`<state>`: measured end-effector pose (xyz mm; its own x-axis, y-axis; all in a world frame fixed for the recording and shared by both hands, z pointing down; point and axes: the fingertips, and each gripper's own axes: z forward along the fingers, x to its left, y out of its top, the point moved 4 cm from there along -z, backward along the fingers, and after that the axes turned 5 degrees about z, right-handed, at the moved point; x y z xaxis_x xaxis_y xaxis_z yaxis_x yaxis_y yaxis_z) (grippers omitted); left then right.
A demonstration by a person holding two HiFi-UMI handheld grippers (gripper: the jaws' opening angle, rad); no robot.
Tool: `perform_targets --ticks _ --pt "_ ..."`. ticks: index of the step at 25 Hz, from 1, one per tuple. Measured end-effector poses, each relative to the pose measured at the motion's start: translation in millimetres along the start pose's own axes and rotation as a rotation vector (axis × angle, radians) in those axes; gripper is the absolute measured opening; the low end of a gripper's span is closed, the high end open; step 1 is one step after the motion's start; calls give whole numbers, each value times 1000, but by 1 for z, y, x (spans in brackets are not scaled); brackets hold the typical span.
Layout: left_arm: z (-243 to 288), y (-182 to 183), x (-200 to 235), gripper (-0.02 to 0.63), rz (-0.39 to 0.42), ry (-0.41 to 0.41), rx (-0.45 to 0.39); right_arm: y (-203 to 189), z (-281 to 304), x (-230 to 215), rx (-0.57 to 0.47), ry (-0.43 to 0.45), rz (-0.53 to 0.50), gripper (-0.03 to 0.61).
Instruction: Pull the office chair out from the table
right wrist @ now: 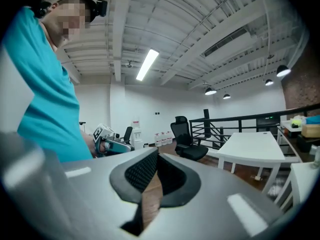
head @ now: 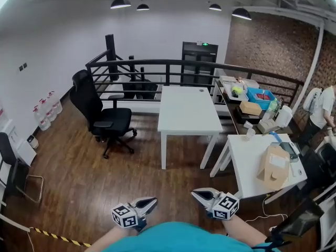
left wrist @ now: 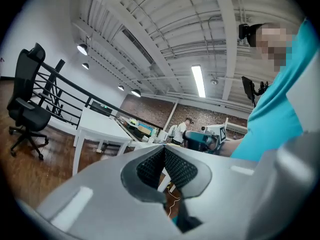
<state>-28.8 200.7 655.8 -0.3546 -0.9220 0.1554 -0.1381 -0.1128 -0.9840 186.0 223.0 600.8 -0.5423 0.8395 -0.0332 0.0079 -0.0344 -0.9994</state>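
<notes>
The black office chair [head: 102,117] stands on the wood floor to the left of the white table [head: 186,109], apart from it and turned toward it. Both grippers hang low near my body, well short of the chair. My left gripper [head: 149,201] is shut with nothing between its pads. My right gripper [head: 199,195] is also shut and empty. In the left gripper view the jaws [left wrist: 164,148] meet at the tip, with the chair [left wrist: 27,101] far off at the left. In the right gripper view the tips [right wrist: 158,154] touch, and the chair [right wrist: 186,141] and table [right wrist: 252,146] stand beyond.
A second white table [head: 247,156] at the right carries a cardboard box [head: 273,164]. A black railing [head: 157,67] runs behind. A cart with a blue bin [head: 261,96] and a person [head: 320,109] are far right. Water bottles [head: 47,109] and another chair [head: 13,169] stand left.
</notes>
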Motion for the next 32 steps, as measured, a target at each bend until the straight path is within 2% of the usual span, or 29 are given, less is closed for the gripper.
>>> perform_targets --ticks 5,7,10,13,19,25,32 --pt "-112 -2 -24 29 31 -10 25 -13 40 97 -2 -21 43 -2" --pt "-149 -9 -30 29 18 9 27 -17 49 132 23 -17 35 -2" --pt "-190 -9 -36 28 -27 34 7 -2 56 174 56 -9 -3 -2" --pt "-206 -4 -41 29 -32 25 -18 9 57 191 48 -32 -6 -2" --pt "-191 -3 -78 29 -12 0 -32 4 29 199 42 -43 -11 -2" --pt "-148 -8 -122 29 5 27 -16 -2 -47 172 -59 -98 72 -3" --pt "-69 -13 -156 29 24 -6 -14 -10 -119 132 -71 -141 87 -5"
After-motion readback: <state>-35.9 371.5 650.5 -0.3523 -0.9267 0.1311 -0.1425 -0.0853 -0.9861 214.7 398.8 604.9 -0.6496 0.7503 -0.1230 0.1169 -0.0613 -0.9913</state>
